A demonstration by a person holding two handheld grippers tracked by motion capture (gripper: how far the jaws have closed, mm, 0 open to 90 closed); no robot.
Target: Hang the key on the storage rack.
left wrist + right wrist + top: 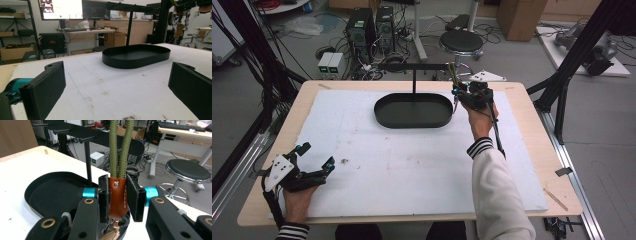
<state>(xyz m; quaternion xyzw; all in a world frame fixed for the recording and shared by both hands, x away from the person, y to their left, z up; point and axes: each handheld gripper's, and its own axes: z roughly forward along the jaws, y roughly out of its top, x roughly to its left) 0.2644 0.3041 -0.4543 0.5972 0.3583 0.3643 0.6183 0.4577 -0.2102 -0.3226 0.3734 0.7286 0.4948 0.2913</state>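
Cluttered lab behind: monitors, computer towers, a round stool (461, 42). White foam-covered tabletop (412, 165) carrying a black oval tray (413, 110) with an upright post and a pegged crossbar (412, 66) above it. Right gripper (117, 197) raised at the tray's right end, jaws clamped on the brown leather tab (116, 196) of a key strap, its olive-green cord loop (121, 147) standing up toward the crossbar. Metal clip dangling below the tab, partly hidden. Left gripper (314, 156) resting low at the tabletop's near left corner, jaws spread wide, nothing between them. Judged progress: strap picked up and carried to the rack, loop not yet over any peg. Left to do, by this reading: thread the loop onto a peg and release.
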